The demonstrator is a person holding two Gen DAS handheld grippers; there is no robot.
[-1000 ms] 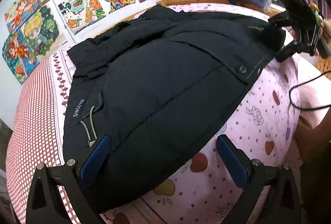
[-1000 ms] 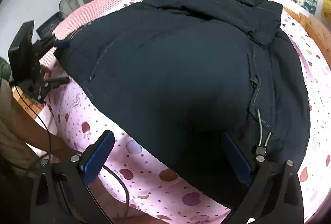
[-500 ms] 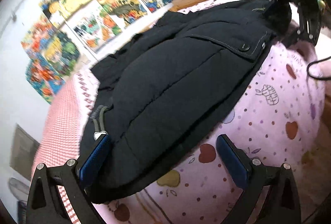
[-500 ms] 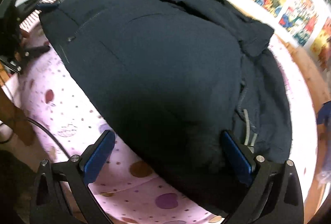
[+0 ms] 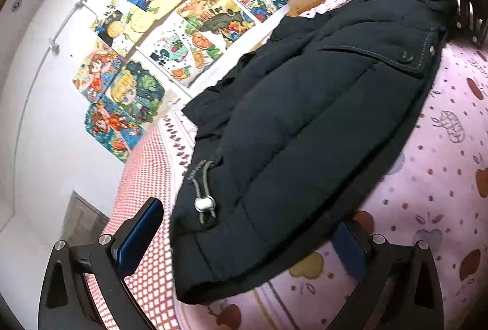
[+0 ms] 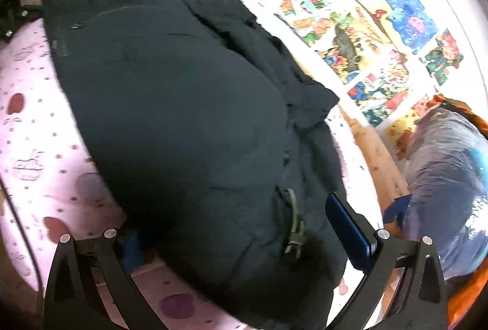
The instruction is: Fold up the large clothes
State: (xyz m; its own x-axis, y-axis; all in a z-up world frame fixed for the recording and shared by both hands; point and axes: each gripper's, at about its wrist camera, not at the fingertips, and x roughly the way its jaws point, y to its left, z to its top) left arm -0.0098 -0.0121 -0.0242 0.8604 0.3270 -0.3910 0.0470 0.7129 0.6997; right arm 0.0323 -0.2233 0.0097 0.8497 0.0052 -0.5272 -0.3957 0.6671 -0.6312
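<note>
- A dark padded jacket (image 5: 305,128) lies spread on a bed with a pink patterned sheet (image 5: 442,177); a red-and-white checked cover (image 5: 146,186) lies at the bed's far side in the left view
- Left claw (image 5: 244,241): blue-padded fingers (image 5: 140,235) set wide apart, one on each side of the jacket's near hem corner; the right finger sits partly under the hem edge; nothing clamped
- A grey drawcord with a pale toggle (image 5: 205,204) lies on the jacket near the left finger; a flap pocket with a dark button (image 5: 405,57) shows farther along
- Right claw (image 6: 241,235): fingers apart, straddling the jacket's other hem corner; the left finger is mostly hidden beneath the fabric, the right blue pad (image 6: 350,232) stands clear beside it; whether the fabric is gripped cannot be told
- A cord and buckle (image 6: 294,238) lie on the jacket close to the right pad
- Colourful cartoon drawings (image 5: 170,34) cover the white wall behind the bed; a plastic-wrapped bundle (image 6: 448,186) sits past the wooden bed edge (image 6: 381,159)
</note>
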